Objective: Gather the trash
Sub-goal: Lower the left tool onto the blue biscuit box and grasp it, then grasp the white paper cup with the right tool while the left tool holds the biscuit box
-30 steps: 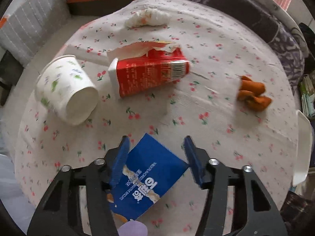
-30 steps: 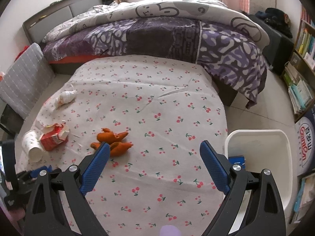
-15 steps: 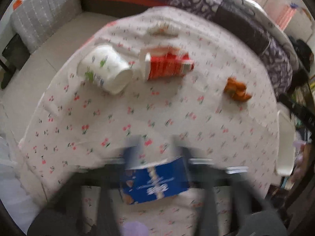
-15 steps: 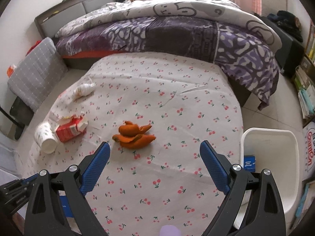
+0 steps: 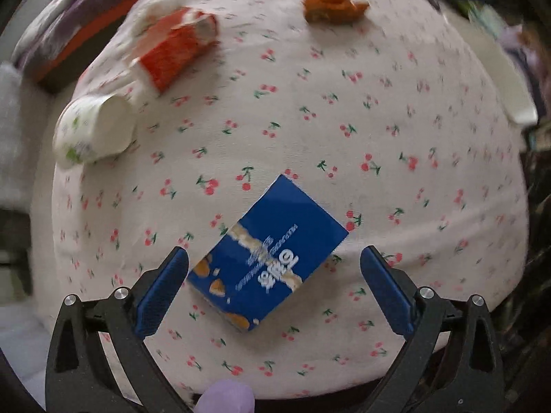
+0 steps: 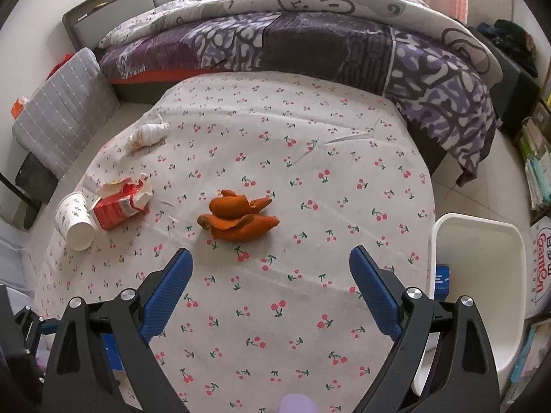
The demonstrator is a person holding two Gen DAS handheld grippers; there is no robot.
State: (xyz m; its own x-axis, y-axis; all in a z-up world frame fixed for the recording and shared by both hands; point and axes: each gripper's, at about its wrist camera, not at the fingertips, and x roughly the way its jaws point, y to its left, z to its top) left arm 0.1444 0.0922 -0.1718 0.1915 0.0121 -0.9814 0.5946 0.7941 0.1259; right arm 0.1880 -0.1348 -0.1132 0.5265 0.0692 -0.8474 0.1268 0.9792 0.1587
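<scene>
Left tongs [image 5: 273,289]: blue fingers spread wide apart, gripping nothing. Blue box [image 5: 267,253]: between the fingers, lying tilted on the cherry-print surface [image 5: 378,172], one corner just beside the left finger [image 5: 165,287], well clear of the right one. Whether that corner touches cannot be told.
Paper cup [image 5: 94,130]: far ahead and left of the left tongs, on its side.
Red carton [image 5: 174,46]: beyond the cup, on its side, torn open; view blurred.
Orange peel [image 5: 332,7]: far ahead, slightly right.

Right tongs [image 6: 270,290]: fingers wide apart, gripping nothing, above bare cloth.
Orange peel [image 6: 239,218]: just ahead of the right tongs, slightly left, in a small heap.
White bin [image 6: 478,275]: right of the right tongs, beside the surface edge, with a blue item [image 6: 442,278] showing at its near wall.
Carton [image 6: 120,203] and cup [image 6: 74,222]: ahead and far left, side by side.
Crumpled tissue [image 6: 148,134]: farther, left.
Bed [image 6: 310,41]: beyond the surface, under a purple quilt.
</scene>
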